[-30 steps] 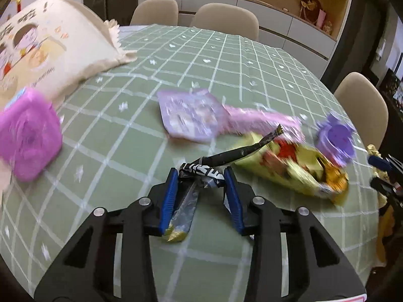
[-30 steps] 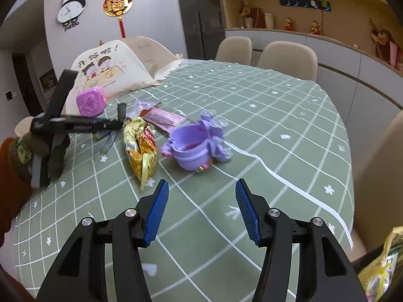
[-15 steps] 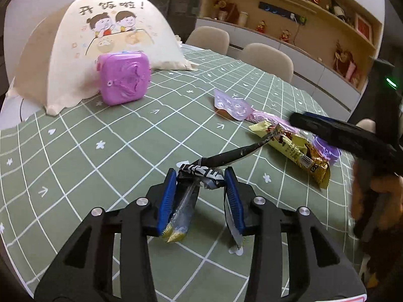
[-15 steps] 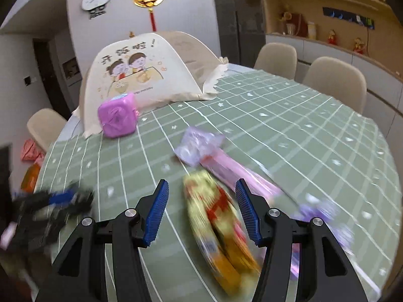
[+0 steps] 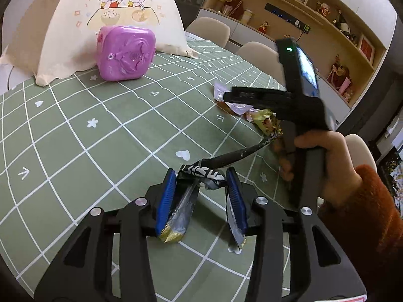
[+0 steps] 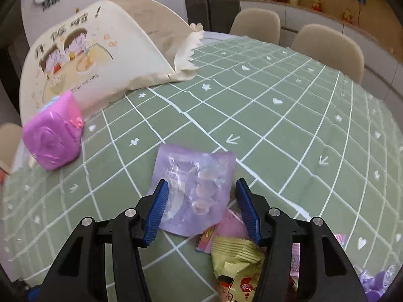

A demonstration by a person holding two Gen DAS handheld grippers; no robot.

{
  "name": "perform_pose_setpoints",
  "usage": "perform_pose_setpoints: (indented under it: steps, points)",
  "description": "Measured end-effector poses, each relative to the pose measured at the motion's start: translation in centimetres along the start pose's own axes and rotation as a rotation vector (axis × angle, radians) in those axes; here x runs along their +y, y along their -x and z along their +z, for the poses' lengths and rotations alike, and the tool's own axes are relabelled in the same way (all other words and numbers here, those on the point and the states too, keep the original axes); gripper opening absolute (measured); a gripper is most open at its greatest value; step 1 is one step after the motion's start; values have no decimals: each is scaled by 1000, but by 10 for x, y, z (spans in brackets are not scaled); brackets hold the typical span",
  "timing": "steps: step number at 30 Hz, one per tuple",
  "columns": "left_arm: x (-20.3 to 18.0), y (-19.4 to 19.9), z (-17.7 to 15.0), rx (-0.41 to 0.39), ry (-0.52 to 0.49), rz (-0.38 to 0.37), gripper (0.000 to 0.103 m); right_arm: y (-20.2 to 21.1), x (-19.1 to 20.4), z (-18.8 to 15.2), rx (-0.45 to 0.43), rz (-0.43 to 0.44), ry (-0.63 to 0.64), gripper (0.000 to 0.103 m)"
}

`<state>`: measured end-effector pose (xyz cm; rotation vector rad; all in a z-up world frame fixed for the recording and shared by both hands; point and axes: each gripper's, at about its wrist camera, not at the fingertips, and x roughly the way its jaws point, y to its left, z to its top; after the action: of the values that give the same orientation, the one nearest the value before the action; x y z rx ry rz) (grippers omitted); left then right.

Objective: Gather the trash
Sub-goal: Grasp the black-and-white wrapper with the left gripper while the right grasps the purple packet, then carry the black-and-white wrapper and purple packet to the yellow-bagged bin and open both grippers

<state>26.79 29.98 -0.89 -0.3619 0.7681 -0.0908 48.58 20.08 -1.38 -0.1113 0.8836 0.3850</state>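
Trash lies scattered on a table (image 6: pixel 289 125) covered in green checked cloth, and some of it is already in hand. A crumpled black-and-silver wrapper (image 5: pixel 201 176) with a long twisted tail sits between the blue fingers of the left gripper (image 5: pixel 202 196), which are opening around it; the foil still touches both pads. The right gripper (image 6: pixel 200 206), carried by a hand (image 5: pixel 325 161) in an orange sleeve (image 5: pixel 372 216), hovers with its fingers spread wide and opening further, holding nothing. Directly beneath them lies a flat, pale purple plastic packet (image 6: pixel 196 188). Just behind it, toward the camera, a pink wrapper (image 6: pixel 229 229) and a yellow snack bag (image 6: pixel 236 264) overlap, with a purple plastic piece (image 6: pixel 375 281) at the frame's lower right corner. Further off, a pink plastic box (image 6: pixel 53 138) stands beside a cream mesh food cover (image 6: pixel 95 52) printed with cartoon children. Beige chairs (image 6: pixel 327 47) ring the far side of the table.
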Motion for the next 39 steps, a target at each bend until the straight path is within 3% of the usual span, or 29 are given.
perform_pose_setpoints:
  steps: [6,9,12,22,28,39]
  points:
    - [3,1,0,-5,11,-24,40,1,1,-1,1,-1,1,56]
    - [4,2,1,-6,19,-30,40,12,6,-9,3,55,72,17]
    - [7,1,2,-5,28,-37,40,36,2,-21,-19,114,73,8]
    - [-3,8,-1,-12,27,-19,39,148,-33,-66,-139,171,68,6]
    - [-45,23,-21,-22,-35,-41,39,198,-63,-105,-182,135,67,6]
    - [-122,37,-43,-49,-152,-59,38,251,-118,-175,-246,60,32,6]
